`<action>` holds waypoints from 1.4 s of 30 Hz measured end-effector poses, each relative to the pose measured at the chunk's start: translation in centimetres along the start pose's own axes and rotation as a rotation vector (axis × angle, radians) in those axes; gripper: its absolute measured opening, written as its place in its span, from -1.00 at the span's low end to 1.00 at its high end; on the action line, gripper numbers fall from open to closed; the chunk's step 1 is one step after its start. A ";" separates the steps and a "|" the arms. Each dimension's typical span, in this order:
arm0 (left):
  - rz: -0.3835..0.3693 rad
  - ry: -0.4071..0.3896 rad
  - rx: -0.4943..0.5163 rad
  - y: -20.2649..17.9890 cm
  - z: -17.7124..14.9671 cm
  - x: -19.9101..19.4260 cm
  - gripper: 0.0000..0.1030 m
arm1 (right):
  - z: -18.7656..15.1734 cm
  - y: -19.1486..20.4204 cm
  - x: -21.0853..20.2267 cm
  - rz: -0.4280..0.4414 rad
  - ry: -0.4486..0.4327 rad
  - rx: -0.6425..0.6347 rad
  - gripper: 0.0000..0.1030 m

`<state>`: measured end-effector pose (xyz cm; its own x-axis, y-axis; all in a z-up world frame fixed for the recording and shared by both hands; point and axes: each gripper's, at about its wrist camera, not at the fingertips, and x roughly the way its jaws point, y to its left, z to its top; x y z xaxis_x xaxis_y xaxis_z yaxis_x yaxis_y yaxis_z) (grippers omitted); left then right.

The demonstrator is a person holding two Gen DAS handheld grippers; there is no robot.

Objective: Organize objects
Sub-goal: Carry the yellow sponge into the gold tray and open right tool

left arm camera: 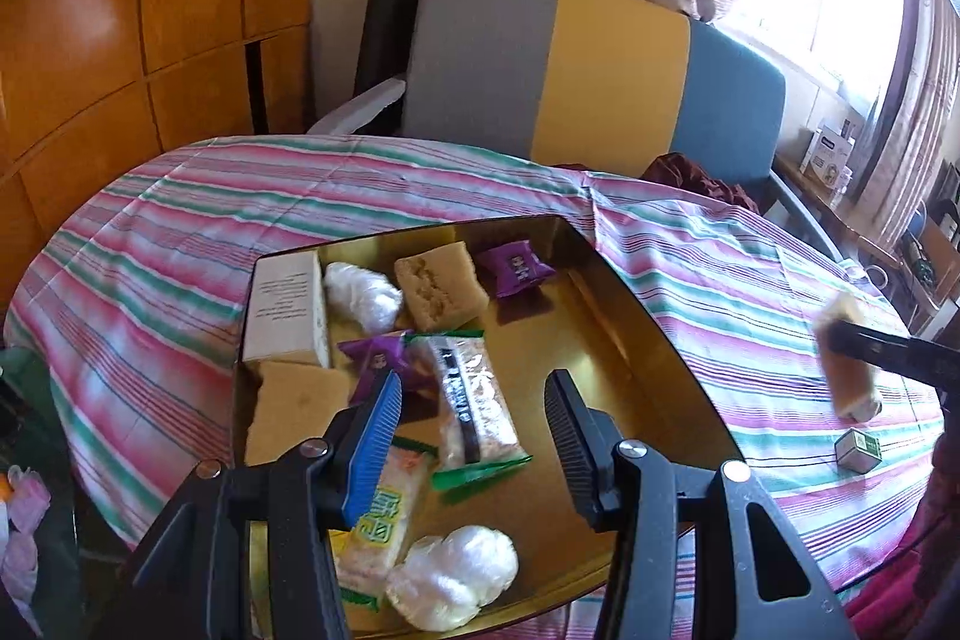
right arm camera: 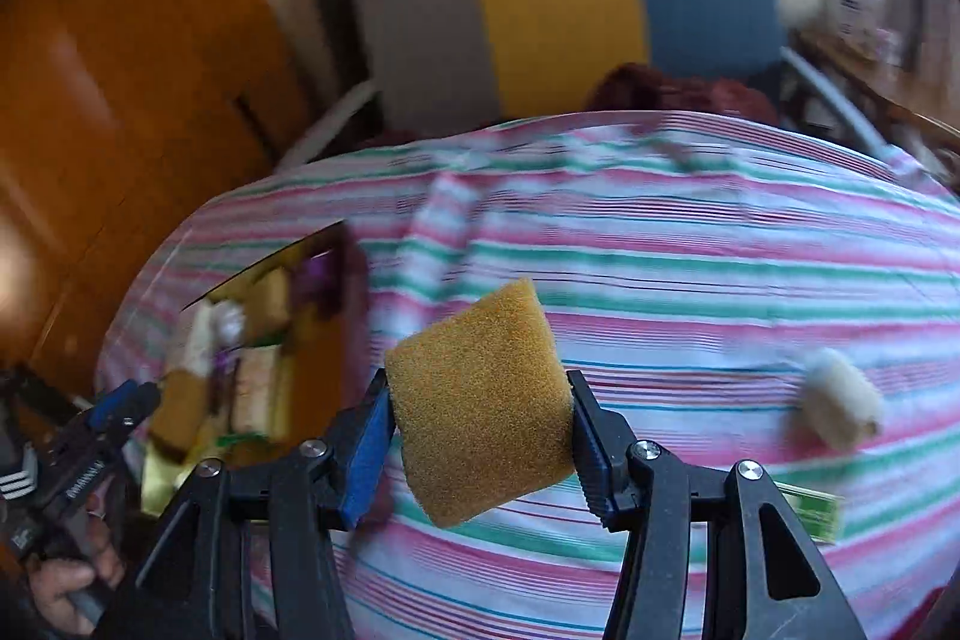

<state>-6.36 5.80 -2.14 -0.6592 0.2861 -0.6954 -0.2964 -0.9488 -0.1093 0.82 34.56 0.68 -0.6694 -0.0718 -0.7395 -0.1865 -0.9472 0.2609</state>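
Right tongs [right arm camera: 480, 436]: part open, both pads pressed on a yellow-brown sponge block [right arm camera: 480, 406], held clear above the striped cloth on the bench [right arm camera: 690, 244]. Left tongs [left arm camera: 474, 436]: part open, nothing between the pads, tilted down over the gold tray [left arm camera: 636, 340] of snack packets. Tray lies at nine o'clock from the sponge. Print on the white box [left arm camera: 288, 304] is too small to read.

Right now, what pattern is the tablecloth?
The tablecloth has pink, green and white stripes; the left wrist view shows it best.
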 end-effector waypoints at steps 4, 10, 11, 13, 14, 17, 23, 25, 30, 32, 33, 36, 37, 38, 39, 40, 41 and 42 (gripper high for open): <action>0.007 0.007 -0.021 1.2 -0.4 -0.1 -0.02 | 0.8 5.0 2.7 0.065 0.033 -0.089 0.07; 0.026 0.020 -0.069 3.1 -1.0 0.1 -0.02 | 1.9 9.2 6.8 0.126 0.094 -0.136 0.07; 0.031 0.024 -0.078 3.5 -1.1 0.1 -0.02 | 2.0 9.6 7.3 0.130 0.105 -0.140 0.07; 0.041 0.027 -0.089 4.1 -1.3 0.2 -0.02 | 2.3 10.8 8.8 0.138 0.127 -0.153 0.07; 0.045 0.030 -0.095 4.4 -1.4 0.2 -0.02 | 2.5 11.5 9.8 0.139 0.140 -0.162 0.07; 0.055 0.031 -0.112 5.1 -1.6 0.2 -0.02 | 2.7 13.5 12.6 0.130 0.183 -0.195 0.07; 0.062 0.052 -0.131 5.8 -2.0 0.6 -0.02 | 2.8 16.4 18.4 0.062 0.248 -0.265 0.15; 0.058 0.059 -0.135 5.9 -2.1 0.7 -0.02 | 2.6 16.6 19.6 0.059 0.267 -0.285 0.22; 0.064 0.057 -0.145 6.2 -2.2 0.8 -0.02 | 2.6 16.0 19.2 0.075 0.236 -0.270 0.56; 0.066 0.055 -0.143 6.1 -2.2 0.7 -0.02 | 2.7 15.9 18.6 0.090 0.216 -0.263 0.62; 0.067 0.053 -0.143 6.1 -2.2 0.6 -0.02 | 2.7 15.9 18.2 0.092 0.206 -0.264 0.62; 0.067 0.042 -0.139 6.0 -2.0 0.3 -0.02 | 2.8 15.6 17.0 0.096 0.179 -0.256 0.62; 0.068 0.038 -0.134 5.8 -2.0 0.2 -0.02 | 2.8 15.5 16.5 0.099 0.170 -0.249 0.62; 0.068 0.037 -0.131 5.8 -2.0 0.1 -0.02 | 2.8 15.2 15.9 0.104 0.161 -0.240 0.63; 0.067 0.036 -0.127 5.7 -2.0 0.0 -0.02 | 2.7 14.9 15.3 0.108 0.154 -0.233 0.63; 0.065 0.035 -0.124 5.5 -2.0 -0.1 -0.02 | 2.6 14.7 14.7 0.111 0.145 -0.227 0.63; 0.062 0.033 -0.121 5.4 -2.0 -0.2 -0.02 | 2.5 14.3 14.0 0.113 0.133 -0.217 0.63; 0.061 0.032 -0.118 5.3 -2.0 -0.3 -0.02 | 2.4 13.9 13.4 0.116 0.124 -0.207 0.63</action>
<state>-6.34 0.45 -3.94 -0.6506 0.2251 -0.7253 -0.1725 -0.9739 -0.1476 -12.47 21.23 -4.10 -0.5818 -0.2092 -0.7859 0.0461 -0.9733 0.2249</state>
